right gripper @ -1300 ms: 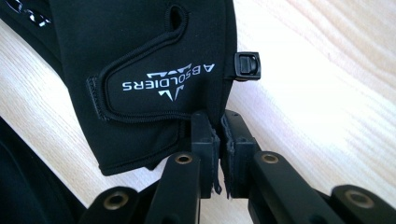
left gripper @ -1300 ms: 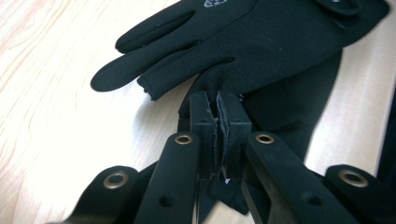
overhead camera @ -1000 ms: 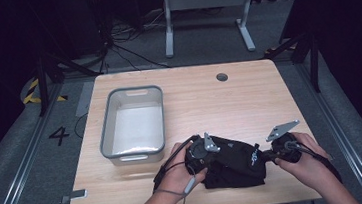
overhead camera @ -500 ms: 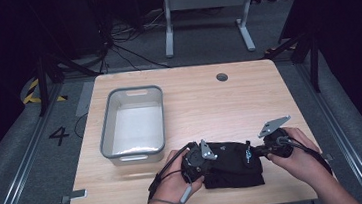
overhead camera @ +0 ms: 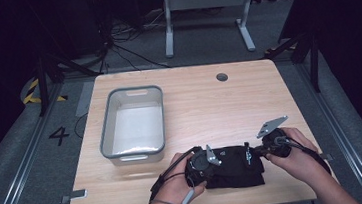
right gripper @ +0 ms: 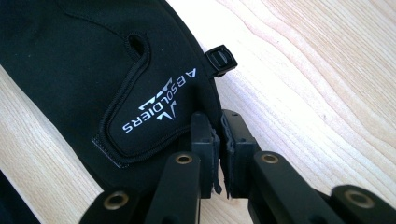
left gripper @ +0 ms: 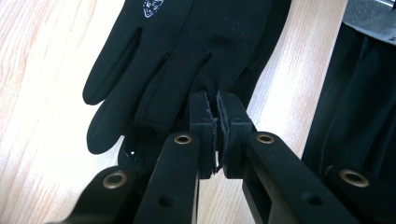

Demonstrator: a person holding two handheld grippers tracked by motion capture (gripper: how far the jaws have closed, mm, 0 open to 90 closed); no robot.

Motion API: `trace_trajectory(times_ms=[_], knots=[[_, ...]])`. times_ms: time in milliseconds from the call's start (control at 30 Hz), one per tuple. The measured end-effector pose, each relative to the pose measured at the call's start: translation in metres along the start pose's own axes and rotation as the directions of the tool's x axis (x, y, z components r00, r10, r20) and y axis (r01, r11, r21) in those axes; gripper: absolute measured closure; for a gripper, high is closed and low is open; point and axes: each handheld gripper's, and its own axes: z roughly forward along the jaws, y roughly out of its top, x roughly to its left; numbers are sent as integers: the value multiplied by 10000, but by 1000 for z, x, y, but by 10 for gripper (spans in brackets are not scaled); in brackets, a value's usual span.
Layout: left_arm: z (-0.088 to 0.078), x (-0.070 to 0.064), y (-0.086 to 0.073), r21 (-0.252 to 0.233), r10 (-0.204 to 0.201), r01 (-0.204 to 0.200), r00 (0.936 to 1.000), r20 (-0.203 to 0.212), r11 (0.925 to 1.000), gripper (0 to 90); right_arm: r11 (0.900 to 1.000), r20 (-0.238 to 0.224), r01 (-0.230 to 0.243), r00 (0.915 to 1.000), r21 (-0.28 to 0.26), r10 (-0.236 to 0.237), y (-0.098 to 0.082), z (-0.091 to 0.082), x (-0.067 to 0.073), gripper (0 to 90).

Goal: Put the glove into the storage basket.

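Two grippers are clamped on one black glove [overhead camera: 233, 166]: its fingertips are pinched by the left gripper [left gripper: 217, 112], its cuff by the right gripper [right gripper: 219, 128], lengthwise between them.

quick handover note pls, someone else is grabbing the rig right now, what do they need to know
Left gripper: jaws pressed together on the finger end of the black glove.
Right gripper: jaws pinched on the glove's cuff edge, next to the printed logo patch and the small clip.
Glove lies flat at the near edge of the table, stretched between both grippers; more black fabric seems to lie under it, possibly a second glove.
Grey bin sits to the left, nothing visible in it.
Done: both ends gripped. Left: probably lifting the glove and moving it to the bin, though that is a guess.
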Motion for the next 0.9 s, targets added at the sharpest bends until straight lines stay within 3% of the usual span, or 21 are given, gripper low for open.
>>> trace_trajectory(times_ms=[367, 600, 700, 767, 833, 867, 900], knots=[[7, 4, -2, 432, -208, 200, 9996, 190, 9989, 862, 9995, -119, 36, 9999, 298, -33, 0, 9, 4, 849], [13, 3, -2, 677, -122, 98, 9993, 353, 9977, 861, 9986, -228, -37, 9997, 530, 49, -1, 13, 3, 845], [17, 4, -3, 945, -298, 239, 9976, 618, 9952, 855, 9981, -272, -52, 9996, 615, 69, -2, 14, 3, 828], [20, 8, -6, 1056, -460, 350, 9935, 1041, 9938, 750, 9982, -326, -76, 9994, 589, 96, -2, 15, 3, 736], [20, 9, -7, 1058, -596, 466, 9906, 1230, 9933, 681, 9984, -378, -113, 9992, 559, 135, -2, 15, 2, 711], [18, 12, -8, 1103, -750, 581, 9849, 1562, 9922, 640, 9985, -386, -167, 9991, 514, 187, -2, 14, 2, 695], [18, 12, -8, 1103, -750, 581, 9849, 1562, 9922, 612, 9985, -386, -167, 9991, 514, 187, -2, 14, 2, 695]])
